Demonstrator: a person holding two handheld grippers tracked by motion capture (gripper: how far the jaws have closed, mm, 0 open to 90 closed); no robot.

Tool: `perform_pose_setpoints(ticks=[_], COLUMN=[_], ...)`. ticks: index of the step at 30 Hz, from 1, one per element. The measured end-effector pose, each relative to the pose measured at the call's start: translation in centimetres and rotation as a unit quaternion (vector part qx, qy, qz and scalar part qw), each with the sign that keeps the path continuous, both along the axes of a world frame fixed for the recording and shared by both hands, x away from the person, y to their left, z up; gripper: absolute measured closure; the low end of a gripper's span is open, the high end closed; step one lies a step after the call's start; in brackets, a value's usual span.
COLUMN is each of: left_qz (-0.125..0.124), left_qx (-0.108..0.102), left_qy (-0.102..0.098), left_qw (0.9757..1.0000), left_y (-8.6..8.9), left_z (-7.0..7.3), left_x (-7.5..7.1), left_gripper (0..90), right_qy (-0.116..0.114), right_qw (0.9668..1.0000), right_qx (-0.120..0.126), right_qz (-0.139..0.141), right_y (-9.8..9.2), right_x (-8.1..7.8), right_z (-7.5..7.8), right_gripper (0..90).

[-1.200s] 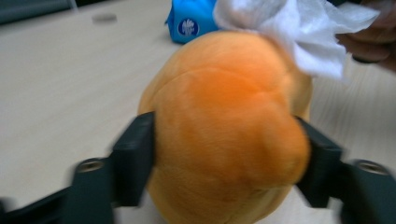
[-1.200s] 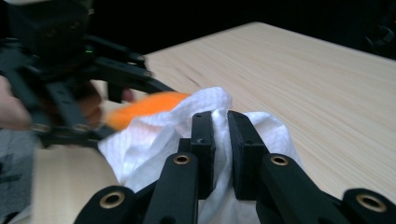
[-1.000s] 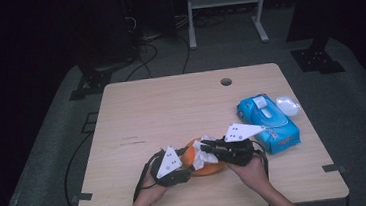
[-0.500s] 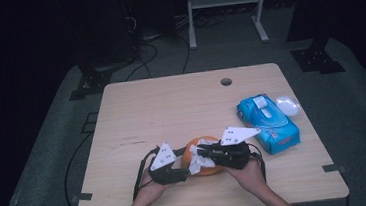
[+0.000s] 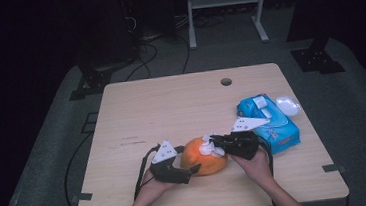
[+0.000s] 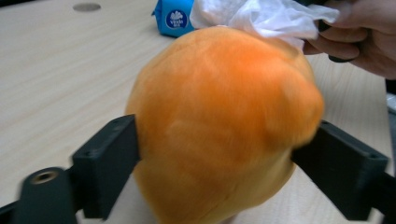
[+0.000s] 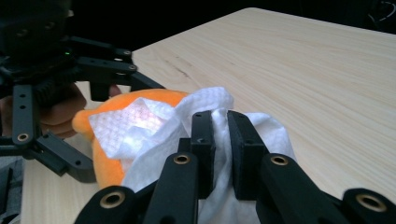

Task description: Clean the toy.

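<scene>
An orange plush toy (image 5: 203, 156) lies on the wooden table (image 5: 171, 109) near its front edge. My left gripper (image 5: 194, 168) reaches in from the toy's left. Its jaws have just been opening and now stand wide on either side of the toy (image 6: 219, 121), which fills the gap between them. My right gripper (image 5: 213, 143) comes from the right and is shut on a crumpled white wipe (image 5: 207, 147). The wipe (image 7: 135, 126) rests on top of the toy (image 7: 107, 163), pinched between the right gripper's (image 7: 220, 126) pads.
A blue pack of wipes (image 5: 269, 120) lies to the right of the hands, with a clear white lid (image 5: 287, 105) beside it. A cable hole (image 5: 226, 81) sits near the table's far edge. A white frame (image 5: 225, 4) and cables stand on the floor behind.
The left jaws have spread wider around the toy, and more of the orange body shows. The right gripper with the wipe has shifted a little over the toy's top.
</scene>
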State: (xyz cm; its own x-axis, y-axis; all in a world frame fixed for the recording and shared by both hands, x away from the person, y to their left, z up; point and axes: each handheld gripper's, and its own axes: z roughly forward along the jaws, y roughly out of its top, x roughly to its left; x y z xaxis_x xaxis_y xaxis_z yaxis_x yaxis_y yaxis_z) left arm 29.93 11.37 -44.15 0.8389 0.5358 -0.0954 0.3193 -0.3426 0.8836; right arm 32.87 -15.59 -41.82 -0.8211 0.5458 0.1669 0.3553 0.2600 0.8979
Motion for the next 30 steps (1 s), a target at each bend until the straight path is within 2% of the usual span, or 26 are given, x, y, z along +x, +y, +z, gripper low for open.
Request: perform_pose_setpoints(ticks=[4, 6, 9, 13, 16, 19, 20, 22, 23, 27, 30], left_qz=[0.008, 0.009, 0.016, 0.030, 0.025, 0.005, 0.003, 0.001, 0.000, -0.011, -0.013], left_qx=[-0.025, -0.015, -0.010, -0.019, -0.026, -0.030, -0.027, -0.015, -0.007, 0.019, 0.029], left_qy=[0.007, 0.000, 0.008, 0.018, 0.044, 0.049, 0.038, 0.018, 0.006, -0.026, -0.036], left_qw=[0.9996, 0.9998, 0.9998, 0.9992, 0.9984, 0.9984, 0.9989, 0.9997, 1.0000, 0.9994, 0.9989], left_y=[0.1, 0.3, 0.8, 2.0, 2.3, 2.0, 1.9, 1.5, 1.2, 0.4, 0.4], left_z=[0.7, 0.7, 0.6, 0.6, 0.4, 0.3, 0.3, 0.4, 0.6, 0.7, 0.7], left_x=[0.0, 0.0, 0.2, 0.6, 0.7, 0.6, 0.4, -0.1, -0.3, -1.0, -1.3], left_gripper=[13.6, 18.3, 18.9, 18.6, 13.3, 15.4, 22.7, 27.8, 29.8, 32.2, 32.6], right_qy=[0.004, 0.002, -0.002, -0.002, 0.002, -0.007, -0.017, -0.032, -0.032, -0.046, -0.051], right_qw=[0.9999, 0.9999, 0.9997, 0.9995, 0.9994, 0.9992, 0.9990, 0.9984, 0.9983, 0.9965, 0.9950], right_qx=[-0.001, -0.003, -0.009, -0.010, -0.005, -0.013, -0.022, -0.031, -0.028, -0.028, -0.040], right_qz=[0.010, 0.015, 0.022, 0.031, 0.035, 0.037, 0.036, 0.036, 0.040, 0.063, 0.076], right_y=[0.5, 0.8, 1.2, 1.4, 1.6, 2.1, 2.3, 2.7, 2.9, 4.2, 4.9], right_x=[-0.4, -0.7, -1.1, -1.3, -1.3, -1.7, -1.9, -2.2, -2.3, -3.0, -3.2], right_z=[0.0, 0.2, 0.4, 0.4, 0.4, 0.6, 0.8, 1.0, 1.2, 1.6, 1.8], right_gripper=[80.7, 80.8, 80.8, 80.8, 80.9, 80.8, 80.8, 80.9, 80.9, 80.8, 80.9])
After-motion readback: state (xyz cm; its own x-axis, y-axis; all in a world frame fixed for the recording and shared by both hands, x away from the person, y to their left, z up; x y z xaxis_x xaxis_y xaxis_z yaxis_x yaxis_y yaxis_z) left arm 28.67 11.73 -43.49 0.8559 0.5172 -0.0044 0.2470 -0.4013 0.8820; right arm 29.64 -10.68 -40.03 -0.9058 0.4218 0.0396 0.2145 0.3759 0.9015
